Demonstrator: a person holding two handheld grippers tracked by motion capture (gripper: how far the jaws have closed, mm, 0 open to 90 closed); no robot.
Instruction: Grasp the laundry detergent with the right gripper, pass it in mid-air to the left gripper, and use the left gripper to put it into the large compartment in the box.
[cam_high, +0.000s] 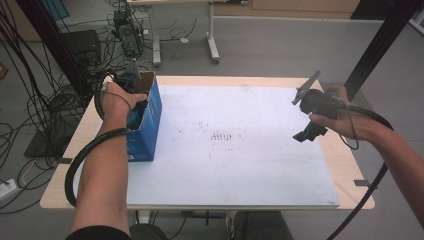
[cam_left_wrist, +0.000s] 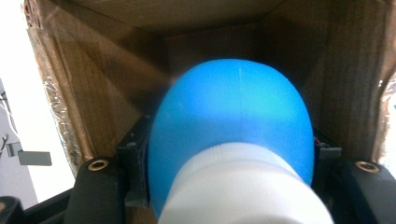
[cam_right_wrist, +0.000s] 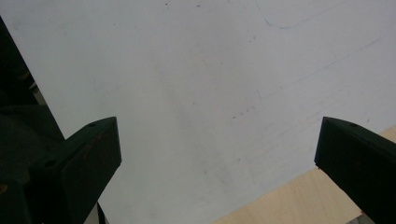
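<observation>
A blue cardboard box stands open-topped at the left edge of the white mat. My left hand reaches down into it. In the left gripper view my left gripper is shut on a rounded blue bottle with a white ribbed cap, surrounded by the brown inner walls of the box. My right gripper hovers over the mat's right side, tilted down. In the right gripper view my right gripper is open, with bare mat between its jaws.
The wooden table shows around the mat. Beyond its far edge are tangled cables on the floor at the left, another table's legs, and black frame posts at both sides.
</observation>
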